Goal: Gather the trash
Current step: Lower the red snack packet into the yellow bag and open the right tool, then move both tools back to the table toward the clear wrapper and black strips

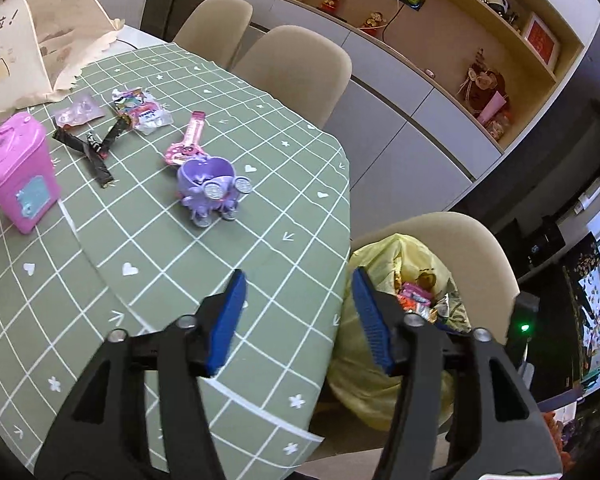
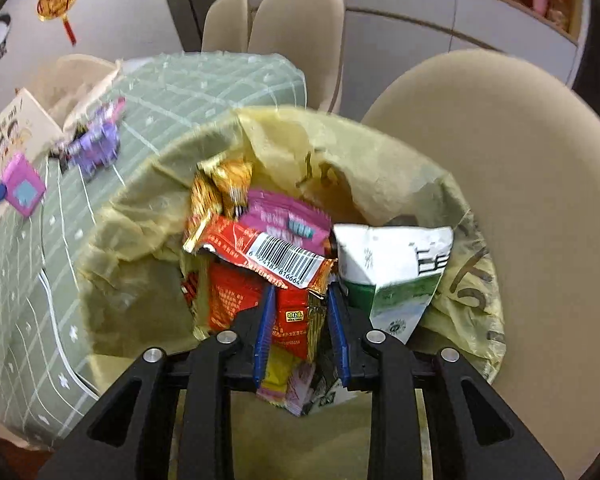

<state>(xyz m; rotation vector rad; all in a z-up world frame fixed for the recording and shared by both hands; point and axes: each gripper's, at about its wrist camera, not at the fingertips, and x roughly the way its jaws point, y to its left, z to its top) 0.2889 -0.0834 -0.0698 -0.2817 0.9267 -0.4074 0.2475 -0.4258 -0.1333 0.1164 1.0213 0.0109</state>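
So we have our right gripper (image 2: 300,320) over the mouth of the crinkled yellow plastic trash bag (image 2: 380,168), jaws narrowed onto a bundle of red and gold foil snack wrappers (image 2: 292,308); the blue pads press its sides, so we read this as a carry ending in a drop. That bag sits on the seat of the beige upholstered chair (image 2: 520,184), just beside the table edge, likely so trash needs only a short trip off the green grid-pattern tablecloth (image 1: 260,240). Already inside the bag: a pink wrapper (image 2: 284,212), a barcode-printed red wrapper (image 2: 260,248), a crumpled white and green carton (image 2: 392,272).

Our left gripper (image 1: 300,316) hangs wide open with nothing between its jaws, above the cloth's edge next to the bag, probably staged for the next pick.

Farther from the bag, on the cloth, trash remains: black stick wrappers (image 1: 88,152), a clear colourful candy packet (image 1: 140,110), a pale pink plastic wrapper (image 1: 78,114), a pink flat guitar-shaped package (image 1: 188,142). A purple plastic toy cup on wheels (image 1: 210,190) stands between those and the bag; a pink plastic mini bin (image 1: 18,172) sits well apart on the far side. We judge toy and mini bin not trash. A cream cartoon tote bag (image 1: 4,64) stands beyond the mini bin.

Right view is motion-blurred toward the table, so details there stay unclear.
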